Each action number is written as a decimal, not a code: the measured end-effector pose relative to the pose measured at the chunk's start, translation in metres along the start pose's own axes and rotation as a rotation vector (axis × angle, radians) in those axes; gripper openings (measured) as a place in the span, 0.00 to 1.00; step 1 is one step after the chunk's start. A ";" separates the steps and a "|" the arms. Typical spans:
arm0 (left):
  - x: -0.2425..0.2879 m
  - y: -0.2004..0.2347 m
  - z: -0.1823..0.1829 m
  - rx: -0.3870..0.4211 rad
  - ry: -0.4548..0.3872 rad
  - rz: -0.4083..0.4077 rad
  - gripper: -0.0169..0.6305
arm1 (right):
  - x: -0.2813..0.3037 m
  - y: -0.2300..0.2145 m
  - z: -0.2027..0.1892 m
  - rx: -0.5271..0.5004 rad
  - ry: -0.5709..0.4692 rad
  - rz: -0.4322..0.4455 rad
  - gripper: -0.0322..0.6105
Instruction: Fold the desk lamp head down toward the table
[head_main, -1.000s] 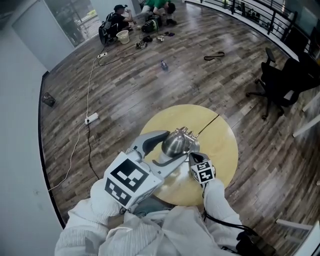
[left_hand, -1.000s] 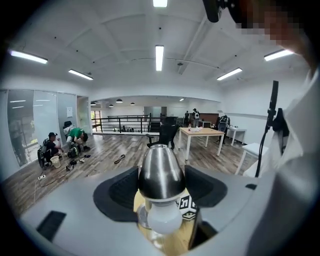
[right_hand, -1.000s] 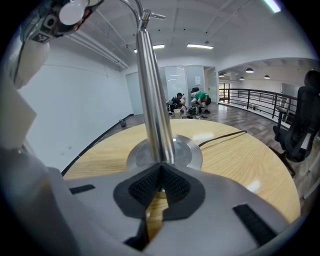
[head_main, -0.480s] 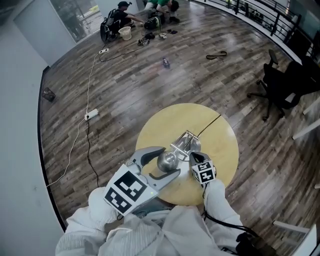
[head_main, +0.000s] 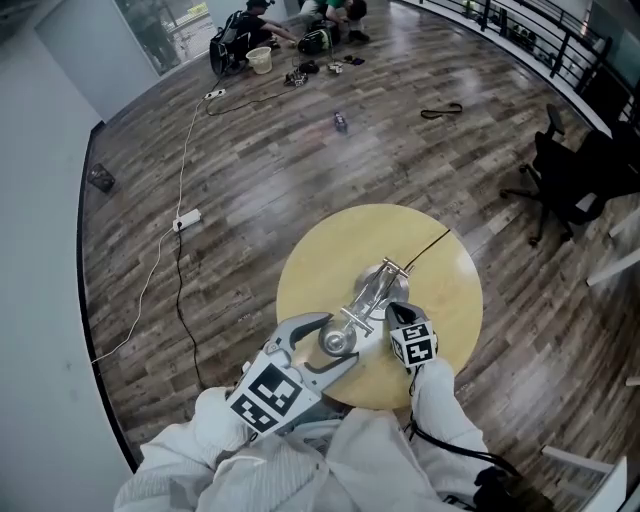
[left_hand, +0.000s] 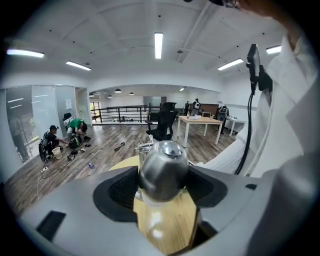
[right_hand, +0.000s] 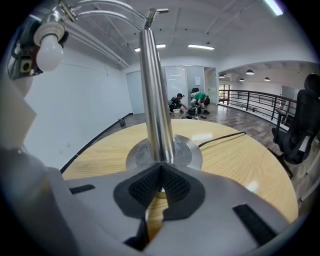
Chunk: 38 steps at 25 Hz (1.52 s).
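A silver desk lamp stands on the round wooden table (head_main: 300, 255), its base (head_main: 387, 278) near the middle. Its dome-shaped head (head_main: 337, 341) hangs low near the table's front edge at the end of the thin arm (head_main: 362, 306). My left gripper (head_main: 334, 343) is shut on the head, and in the left gripper view the dome (left_hand: 163, 170) sits between both pads. My right gripper (head_main: 396, 313) is shut on the upright pole (right_hand: 155, 100) just above the base (right_hand: 184, 152). The white bulb (right_hand: 48, 42) shows at the upper left of the right gripper view.
The lamp's black cord (head_main: 427, 244) runs off the table's far right edge. A black office chair (head_main: 572, 172) stands to the right on the wooden floor. A power strip with cable (head_main: 186, 217) lies to the left. People crouch far back (head_main: 300, 20).
My left gripper has drawn the lamp head down and toward me, and the lamp arm now stretches out from the pole. The right gripper has stayed on the pole.
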<state>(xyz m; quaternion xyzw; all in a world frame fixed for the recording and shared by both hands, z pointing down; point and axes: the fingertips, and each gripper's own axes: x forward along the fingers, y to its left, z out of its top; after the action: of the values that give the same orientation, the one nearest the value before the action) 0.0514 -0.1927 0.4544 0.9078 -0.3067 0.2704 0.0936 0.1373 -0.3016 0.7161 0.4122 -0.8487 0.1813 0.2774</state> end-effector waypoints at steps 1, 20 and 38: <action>0.000 0.001 0.000 -0.002 -0.020 0.001 0.48 | 0.000 0.000 0.000 0.001 0.000 -0.003 0.07; 0.013 0.001 -0.043 -0.151 -0.223 -0.045 0.49 | 0.004 0.007 0.000 -0.009 0.016 -0.030 0.07; 0.064 0.010 -0.109 -0.063 -0.094 0.056 0.49 | 0.004 0.005 0.001 0.002 0.006 -0.051 0.07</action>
<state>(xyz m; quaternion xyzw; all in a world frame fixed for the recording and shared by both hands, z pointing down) 0.0408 -0.1963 0.5804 0.9071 -0.3445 0.2202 0.1002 0.1313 -0.3011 0.7173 0.4337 -0.8368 0.1761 0.2839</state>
